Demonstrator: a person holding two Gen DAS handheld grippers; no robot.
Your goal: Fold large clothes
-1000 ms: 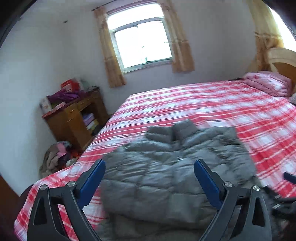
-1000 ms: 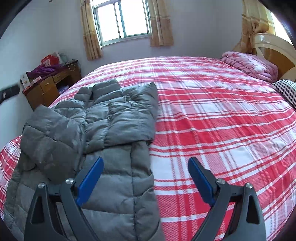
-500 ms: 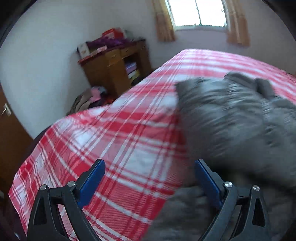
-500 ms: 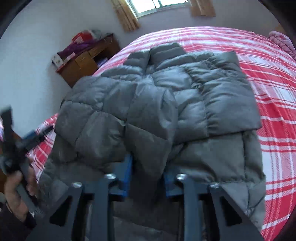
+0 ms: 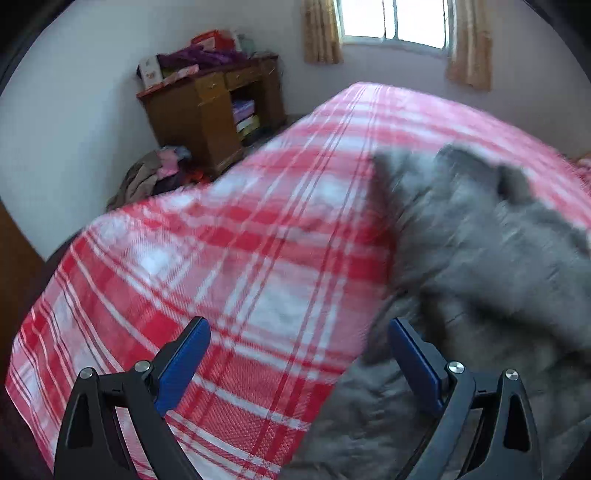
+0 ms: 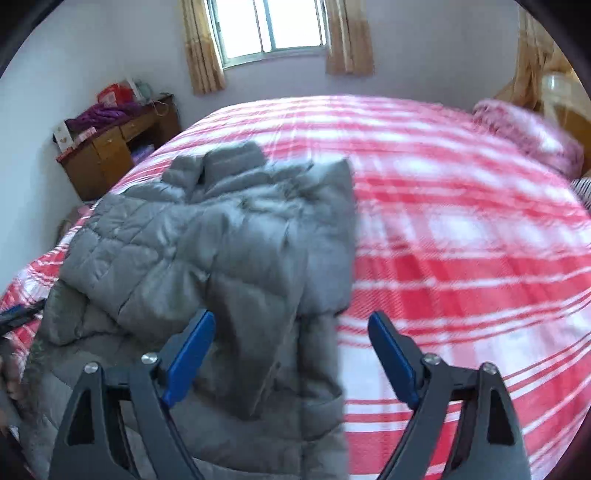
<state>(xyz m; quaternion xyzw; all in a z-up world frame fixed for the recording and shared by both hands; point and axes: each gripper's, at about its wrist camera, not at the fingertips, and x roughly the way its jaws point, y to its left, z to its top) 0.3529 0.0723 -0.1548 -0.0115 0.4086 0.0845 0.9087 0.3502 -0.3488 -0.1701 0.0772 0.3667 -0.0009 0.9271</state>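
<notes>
Daylight from a curtained window (image 6: 273, 26) fills a small bedroom, where a wide bed (image 6: 461, 229) under a red and white plaid cover takes up most of the floor. On the bed's near left part lies a grey quilted jacket (image 6: 221, 236), collar toward the window. One sleeve is folded across the chest, and the hem spreads toward the viewer. A wooden desk (image 5: 210, 107) piled with clutter stands against the far wall, with a heap of clothes on the floor beside it.

A person holds a pair of tongs in each hand. The right gripper (image 6: 291, 354) hovers over the jacket's lower right part. Its jaws have just been opening and now stand wide apart, and the blue pads press on nothing, though jacket fabric lies below them. The left gripper (image 5: 299, 362) hangs over bare plaid at the jacket's left edge. It is also spread wide and empty, with its right finger above the grey fabric.

Both views are blurred by motion. The puffy filling looks springy, so the folded sleeve may creep back open with nothing holding it. A pinch that catches only the top layer could drag the fold apart. Pulling the hem quickly may slide the whole jacket across the smooth cover and skew it.
</notes>
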